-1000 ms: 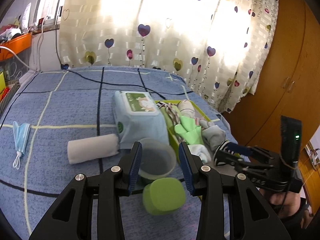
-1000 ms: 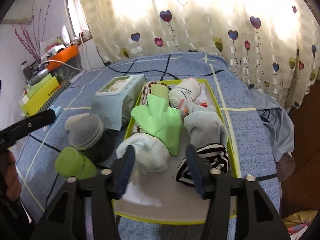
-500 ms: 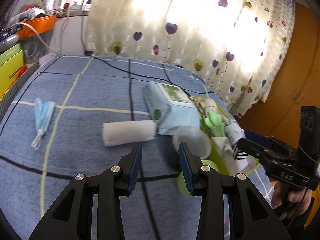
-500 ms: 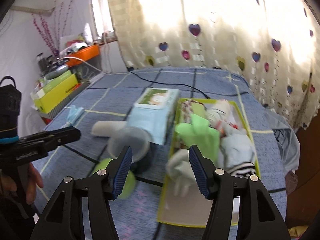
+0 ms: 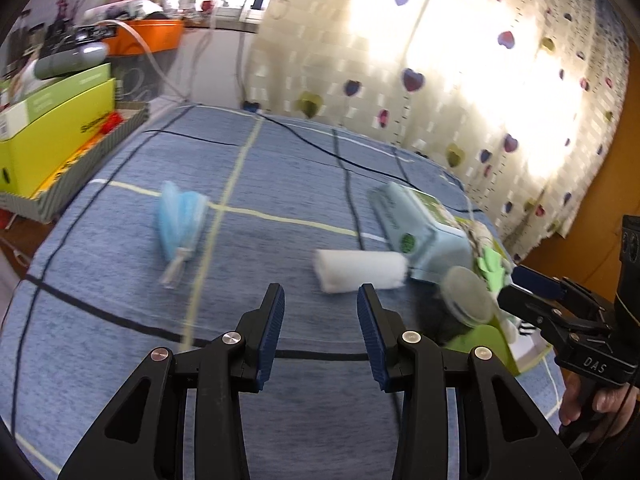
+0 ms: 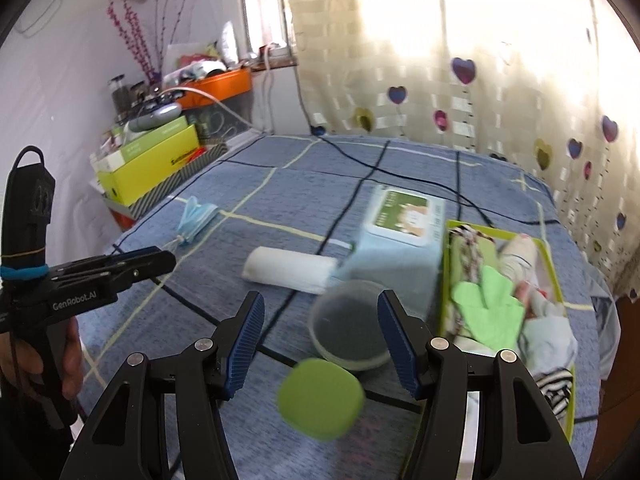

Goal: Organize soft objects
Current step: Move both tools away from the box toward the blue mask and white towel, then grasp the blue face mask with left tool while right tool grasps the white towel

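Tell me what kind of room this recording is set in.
Most likely a bedroom at home: a bed with a blue plaid cover, heart-print curtains over a sunlit window, and a wooden wardrobe beside them.

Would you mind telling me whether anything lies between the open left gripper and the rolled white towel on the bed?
Nothing visible does. The left gripper is open, and only bare blue bedspread lies between its fingertips and the rolled white towel, just ahead and slightly right. The wipes pack sits beyond the towel's far end, out of the way.
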Motion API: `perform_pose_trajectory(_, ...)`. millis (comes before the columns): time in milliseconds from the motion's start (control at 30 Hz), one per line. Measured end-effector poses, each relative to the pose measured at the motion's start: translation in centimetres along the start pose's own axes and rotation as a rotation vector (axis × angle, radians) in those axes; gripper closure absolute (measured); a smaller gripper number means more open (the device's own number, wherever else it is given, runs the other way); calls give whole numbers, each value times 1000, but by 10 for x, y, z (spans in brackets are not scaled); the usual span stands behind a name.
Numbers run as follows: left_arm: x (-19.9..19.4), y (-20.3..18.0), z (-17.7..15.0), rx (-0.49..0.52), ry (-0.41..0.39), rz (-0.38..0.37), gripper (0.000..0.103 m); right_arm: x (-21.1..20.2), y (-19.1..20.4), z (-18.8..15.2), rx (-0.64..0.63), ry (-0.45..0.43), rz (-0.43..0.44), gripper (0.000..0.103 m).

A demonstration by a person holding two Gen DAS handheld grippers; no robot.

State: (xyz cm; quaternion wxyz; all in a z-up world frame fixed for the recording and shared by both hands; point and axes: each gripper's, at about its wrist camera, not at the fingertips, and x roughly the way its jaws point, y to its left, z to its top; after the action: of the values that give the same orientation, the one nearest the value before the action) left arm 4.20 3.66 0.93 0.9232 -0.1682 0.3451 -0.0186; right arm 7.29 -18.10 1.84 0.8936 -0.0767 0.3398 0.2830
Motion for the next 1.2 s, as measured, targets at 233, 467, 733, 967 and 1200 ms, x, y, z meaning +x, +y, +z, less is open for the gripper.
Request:
perform_pose_trajectory(233, 2, 36, 10, -43, -6, 77, 64, 20, 20, 14, -43, 27, 31, 44)
perform_pose_trajectory(467, 13, 65, 25, -62, -8, 136, 64, 36, 30, 25, -63, 49, 50, 44)
perform_pose_trajectory(733, 54, 85, 37, -69, 72, 169, 64, 59, 39, 38, -79, 74, 62, 44)
perform_pose_trajectory(967, 85, 92, 43, -71, 135, 209, 64, 74, 36, 45, -75, 90, 69, 44)
perform_pose_trajectory(1200, 87, 98, 38, -87, 140, 237, 81, 90, 38, 49, -105, 129, 67, 44)
